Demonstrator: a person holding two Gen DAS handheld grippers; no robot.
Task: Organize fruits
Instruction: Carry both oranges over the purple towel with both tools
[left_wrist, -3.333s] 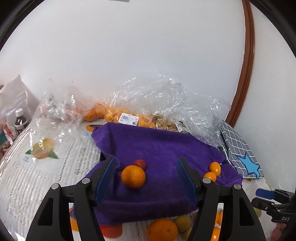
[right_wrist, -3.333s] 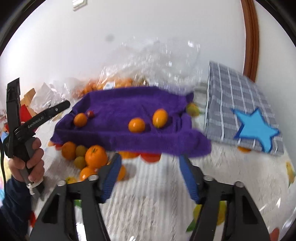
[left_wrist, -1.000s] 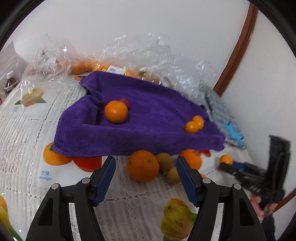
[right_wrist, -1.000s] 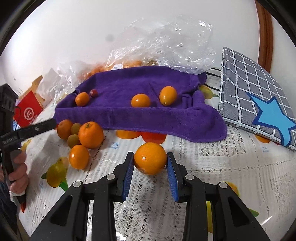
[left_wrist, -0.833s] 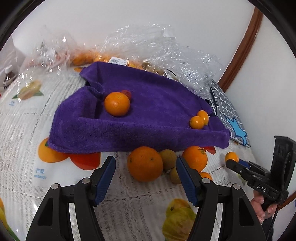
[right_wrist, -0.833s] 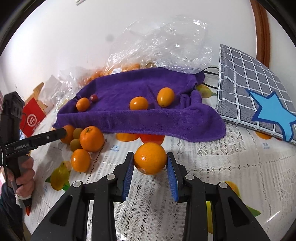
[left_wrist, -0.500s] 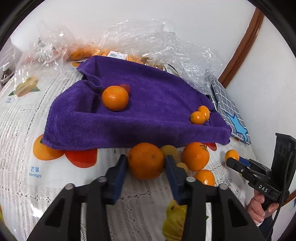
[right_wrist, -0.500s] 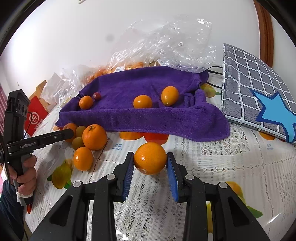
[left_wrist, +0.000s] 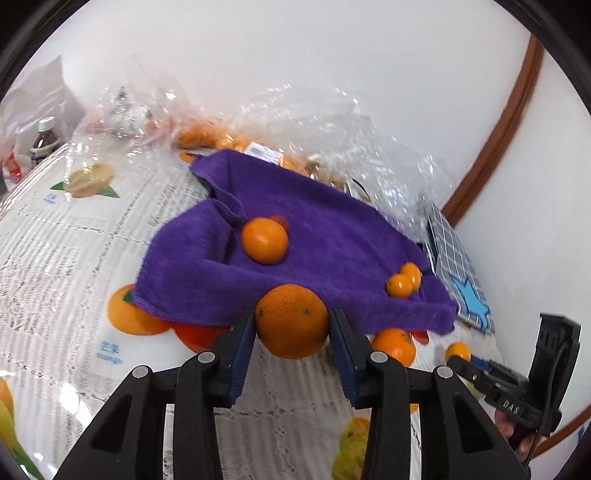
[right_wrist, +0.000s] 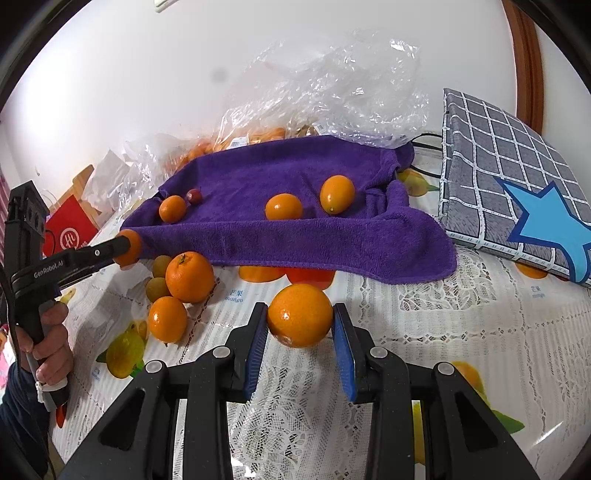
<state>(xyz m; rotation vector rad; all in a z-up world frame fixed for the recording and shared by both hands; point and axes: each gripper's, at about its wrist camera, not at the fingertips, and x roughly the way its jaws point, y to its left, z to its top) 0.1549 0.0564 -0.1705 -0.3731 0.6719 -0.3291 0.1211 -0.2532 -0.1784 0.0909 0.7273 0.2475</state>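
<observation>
A purple towel (left_wrist: 332, 254) (right_wrist: 295, 192) lies on the table with an orange (left_wrist: 264, 240), a small red fruit (right_wrist: 194, 196) and two small oranges (left_wrist: 403, 281) on it. My left gripper (left_wrist: 291, 323) is shut on a large orange (left_wrist: 291, 320) and holds it above the table at the towel's near edge; it also shows in the right wrist view (right_wrist: 127, 245). My right gripper (right_wrist: 300, 315) is shut on another orange (right_wrist: 300, 314) just in front of the towel.
Loose oranges (right_wrist: 189, 277) and small greenish fruits (right_wrist: 157, 288) lie on the lace tablecloth left of my right gripper. Clear plastic bags of fruit (left_wrist: 295, 122) stand behind the towel. A grey checked cushion with a blue star (right_wrist: 517, 199) lies right. A bottle (left_wrist: 42, 142) stands far left.
My left gripper closed on the large orange in front of the towel and lifted it. My right gripper keeps holding its orange, nearly still.
</observation>
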